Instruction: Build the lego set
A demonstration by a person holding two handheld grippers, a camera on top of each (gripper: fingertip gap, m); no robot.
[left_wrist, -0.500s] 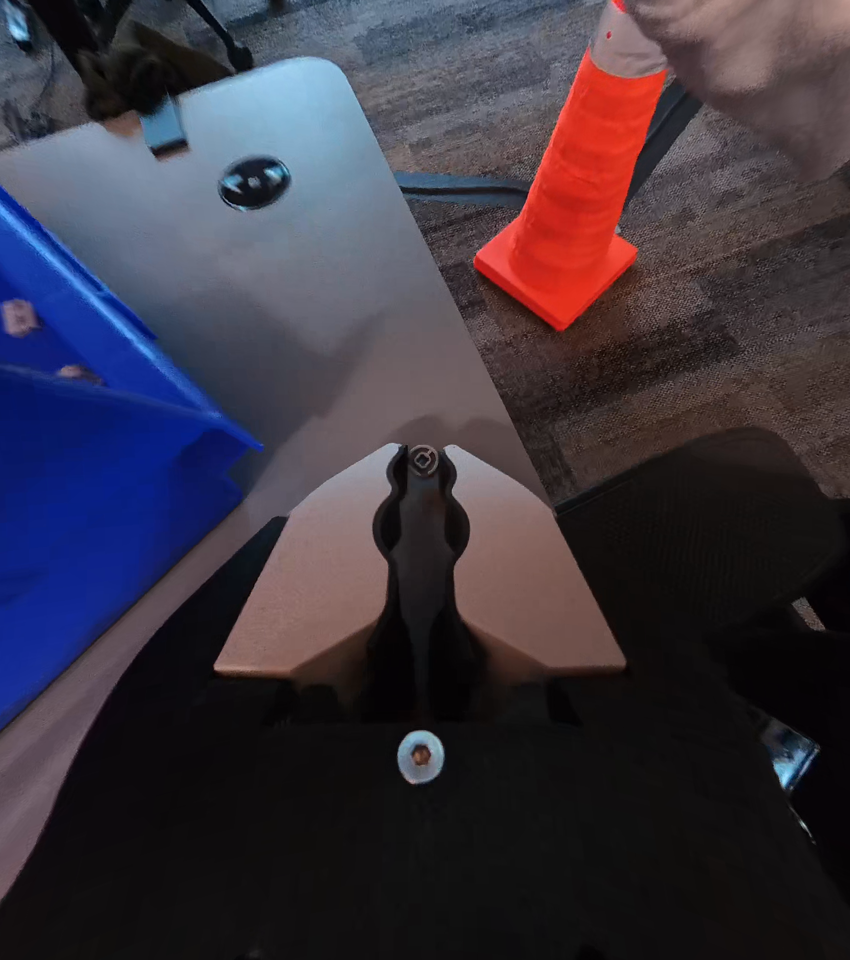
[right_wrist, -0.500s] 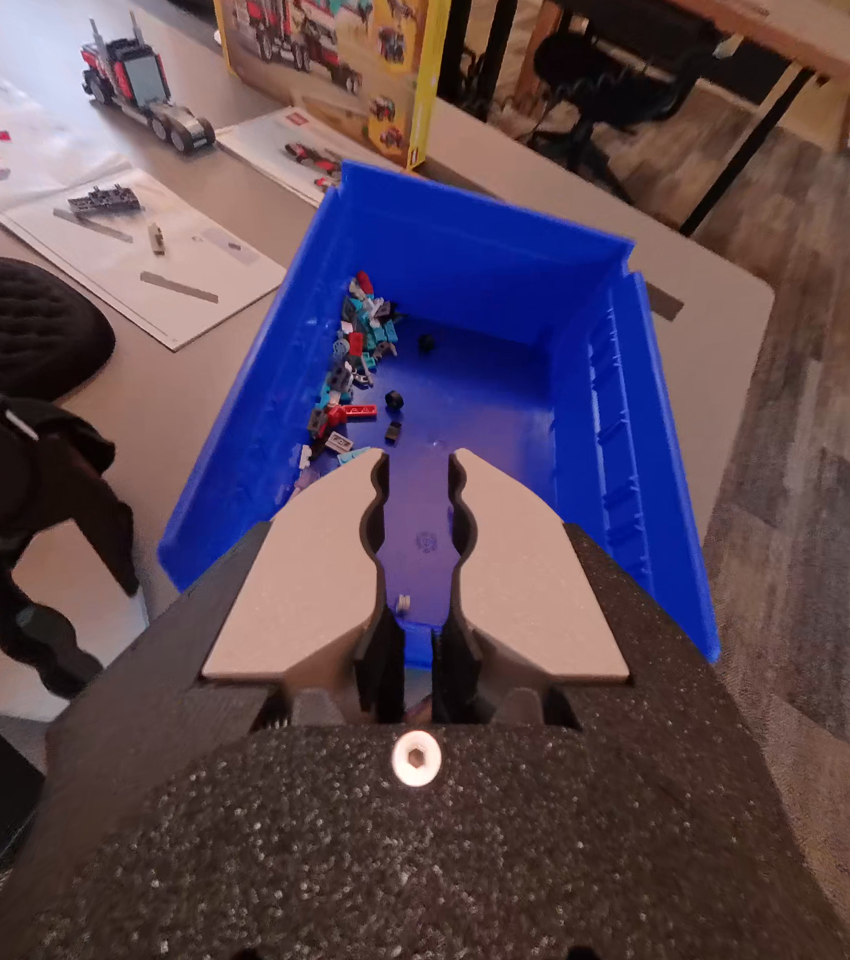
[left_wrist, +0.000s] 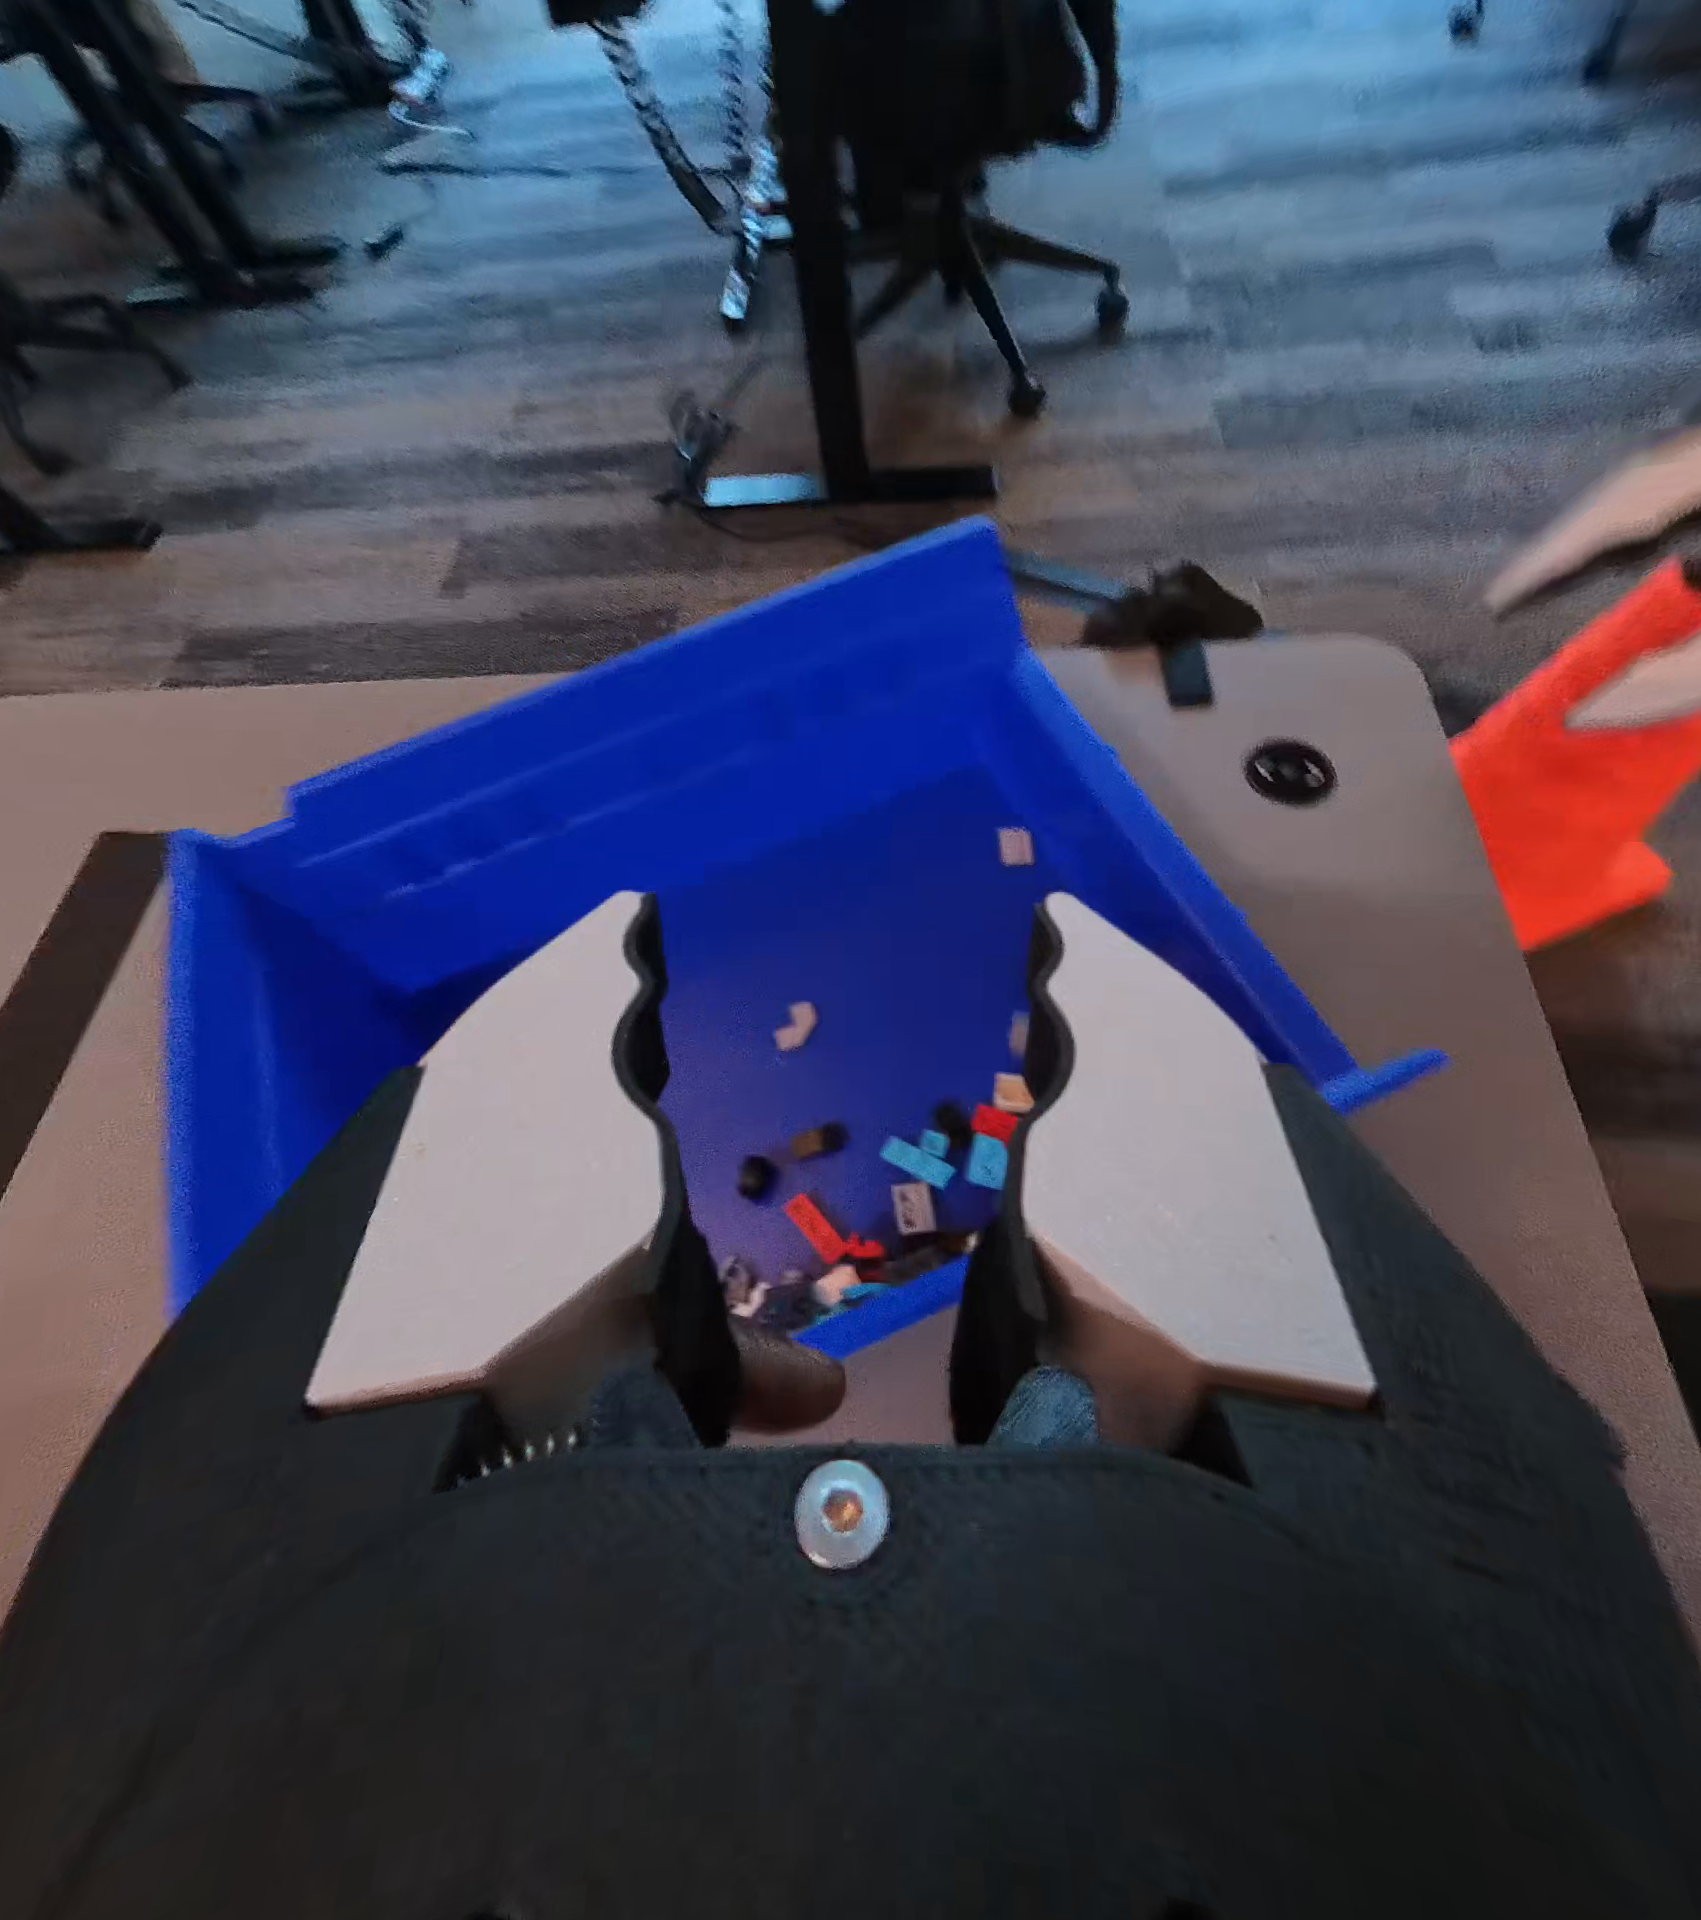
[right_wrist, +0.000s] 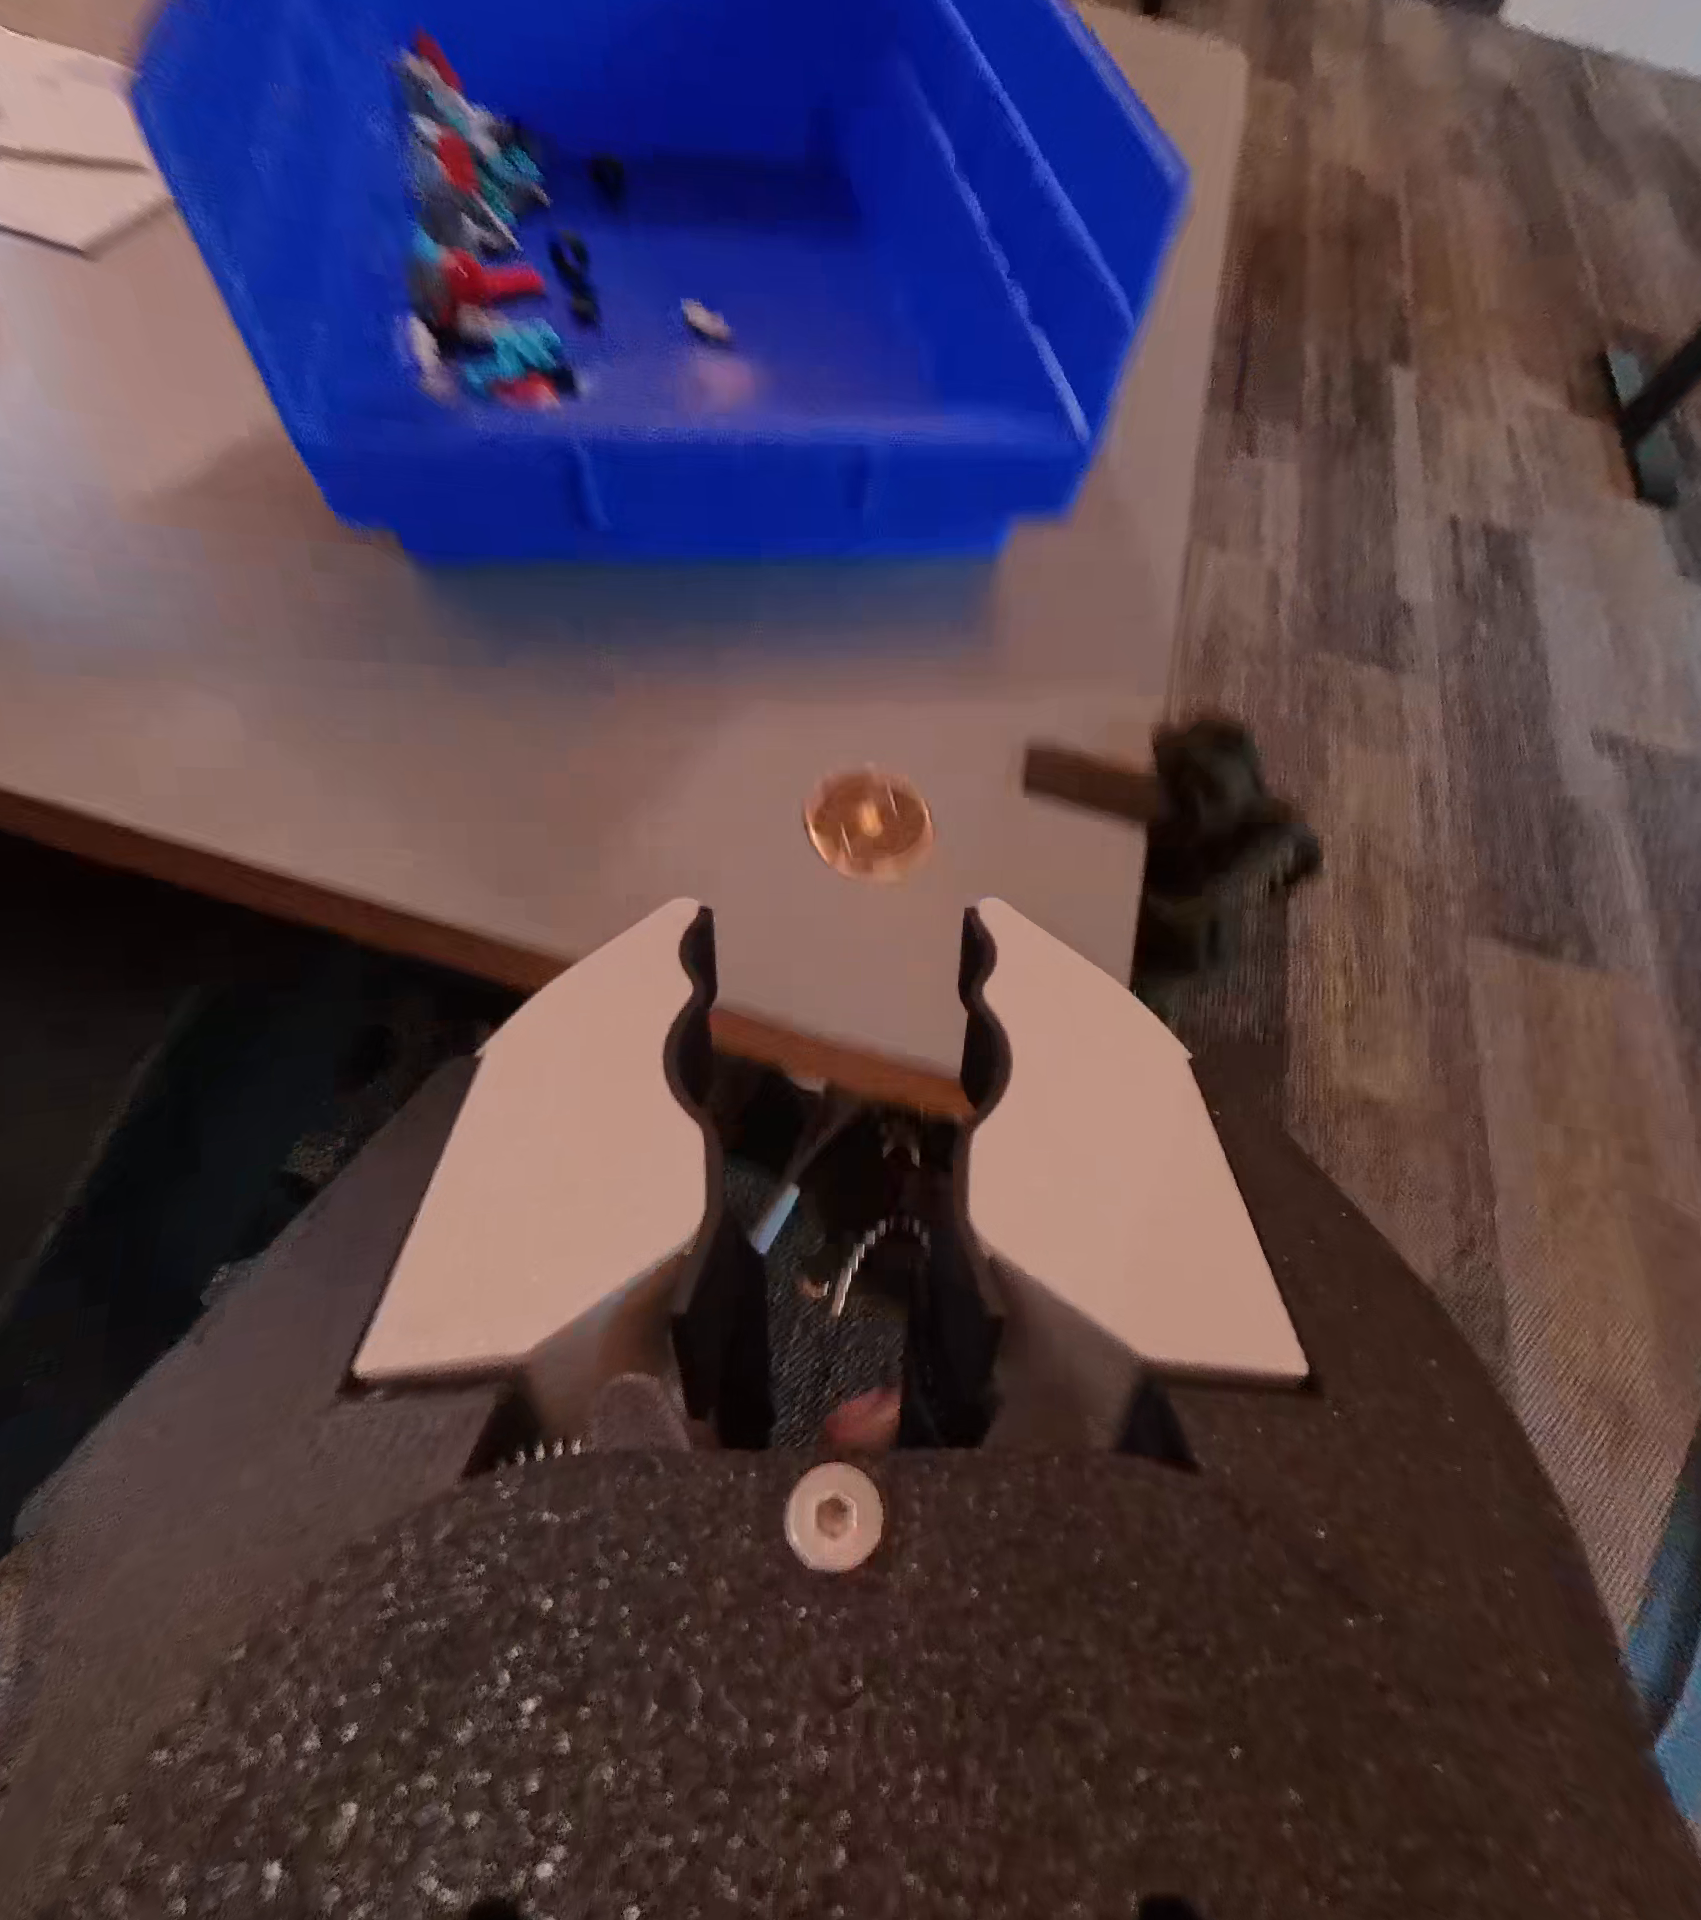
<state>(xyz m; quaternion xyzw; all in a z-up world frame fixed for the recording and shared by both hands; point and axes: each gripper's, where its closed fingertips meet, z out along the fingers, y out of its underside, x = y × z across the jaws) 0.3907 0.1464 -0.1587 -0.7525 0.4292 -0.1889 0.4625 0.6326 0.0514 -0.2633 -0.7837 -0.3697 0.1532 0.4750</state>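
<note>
The left tongs (left_wrist: 841, 935) stand spread wide and empty, aimed down into the blue bin (left_wrist: 617, 769), which fills the middle of the left wrist view. Between their tips, low in the frame, lies the heap of loose lego pieces (left_wrist: 887, 1195) against the bin's near wall. A few strays lie farther up the bin floor.

The right tongs (right_wrist: 838, 940) are also spread and empty. They hang off the table (right_wrist: 202, 644) edge, over a round brass-coloured disc (right_wrist: 867, 826) set in the table top. From there the bin (right_wrist: 721, 488) sits well apart in the upper part of the frame, its pieces (right_wrist: 482, 270) at upper left.

So the left tongs are much the nearer to the pieces, which lie straight ahead and below. The heap has no single long axis, and motion blur hides the individual shapes. An orange cone (left_wrist: 1594, 790) stands on the floor at right.
</note>
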